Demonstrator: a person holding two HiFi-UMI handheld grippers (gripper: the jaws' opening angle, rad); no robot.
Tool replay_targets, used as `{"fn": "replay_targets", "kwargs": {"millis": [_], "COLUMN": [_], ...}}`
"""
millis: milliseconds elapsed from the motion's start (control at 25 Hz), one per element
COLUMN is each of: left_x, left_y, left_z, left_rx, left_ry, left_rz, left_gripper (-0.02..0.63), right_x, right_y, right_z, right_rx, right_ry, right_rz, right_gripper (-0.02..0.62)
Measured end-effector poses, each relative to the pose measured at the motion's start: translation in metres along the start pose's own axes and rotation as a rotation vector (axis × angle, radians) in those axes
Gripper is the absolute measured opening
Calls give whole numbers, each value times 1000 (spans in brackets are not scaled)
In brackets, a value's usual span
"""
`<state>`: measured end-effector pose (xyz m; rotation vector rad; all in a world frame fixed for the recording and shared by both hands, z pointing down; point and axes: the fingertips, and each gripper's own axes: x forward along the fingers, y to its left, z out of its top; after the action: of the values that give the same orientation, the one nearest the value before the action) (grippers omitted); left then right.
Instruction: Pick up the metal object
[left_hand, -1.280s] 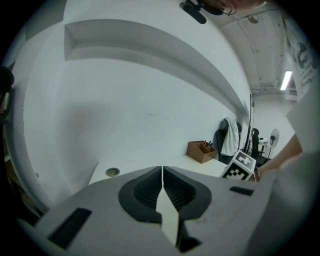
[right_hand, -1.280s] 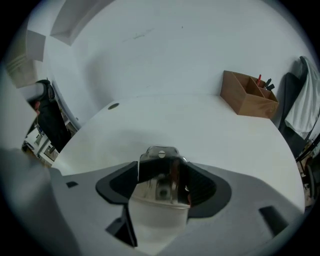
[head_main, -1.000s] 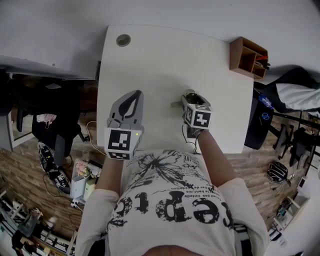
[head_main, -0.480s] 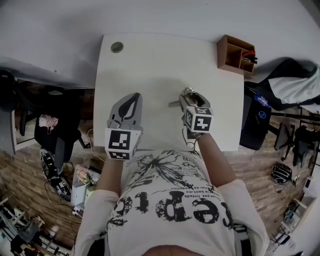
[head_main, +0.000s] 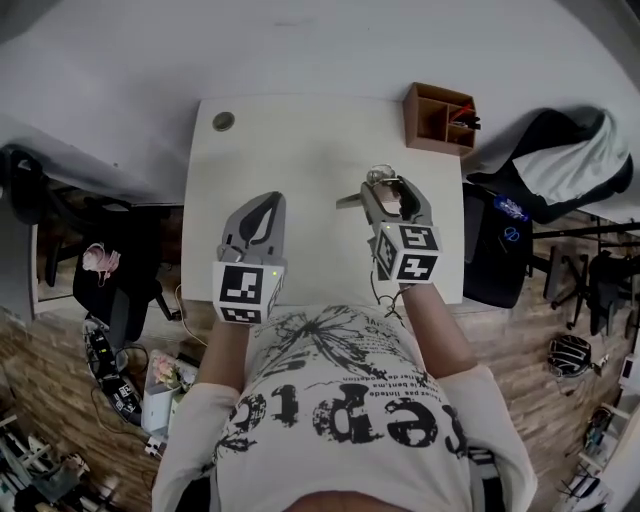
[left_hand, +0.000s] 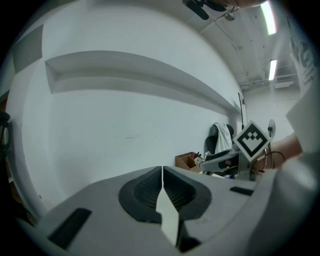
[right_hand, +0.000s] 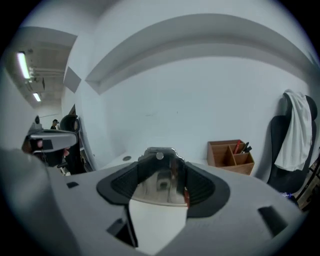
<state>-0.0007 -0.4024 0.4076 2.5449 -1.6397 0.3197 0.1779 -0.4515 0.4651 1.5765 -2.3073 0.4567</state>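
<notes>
Holding: the right tool (head_main: 386, 186) has its jaws clamped on the metal object (head_main: 374, 179), over the right half of the counter (head_main: 300, 150).
Metal object: shiny and polished; in the right gripper view it (right_hand: 160, 176) fills the gap between the ribbed black pads of the right tool (right_hand: 160, 170), with a rounded top and a small knob above the jaw line. In the head view a thin part of it sticks out to the left of the jaws. Whether it touches the counter cannot be told.
Left tool: its (head_main: 264, 200) jaws are closed together with nothing between them; in the left gripper view the pads (left_hand: 147, 190) meet along a thin straight seam. It is held over the left half of the counter, well apart from the right tool.
Marker cubes: one on the back of each tool, near the person's hands; the right one (left_hand: 251, 140) also shows in the left gripper view.
Counter: white and rectangular, with a round cable hole (head_main: 224, 121) at its far left corner.
Wooden organizer: it (head_main: 438, 115) stands at the far right corner, divided into compartments, with pens in one; it is also visible beyond the jaws in the right gripper view (right_hand: 231, 155).
Chair: it (head_main: 560, 165) is beside the counter's right edge, with dark and white cloth draped over it.
Person: wears a white printed shirt (head_main: 340, 400) at the near edge.
</notes>
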Motion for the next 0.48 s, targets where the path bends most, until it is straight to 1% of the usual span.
{"fn": "replay_targets", "kwargs": {"millis": [240,360,480], "left_x": [-6,-8,-8], "left_y": [-18,-29,-40], "left_z": [33,39,45], "left_rx": [17,22,26], "left_ry": [-56,-71,-81], "left_rz": [1,1,-4], "left_gripper": [11,11,11], "right_x": [-45,-67,-85], "right_y": [-3,-1,-1], "right_z": [49,66,78], "right_rx": [-47,-94,-125], "right_ry": [-170,-254,-309], "right_rz": [18,34,44], "right_gripper": [276,276,276]}}
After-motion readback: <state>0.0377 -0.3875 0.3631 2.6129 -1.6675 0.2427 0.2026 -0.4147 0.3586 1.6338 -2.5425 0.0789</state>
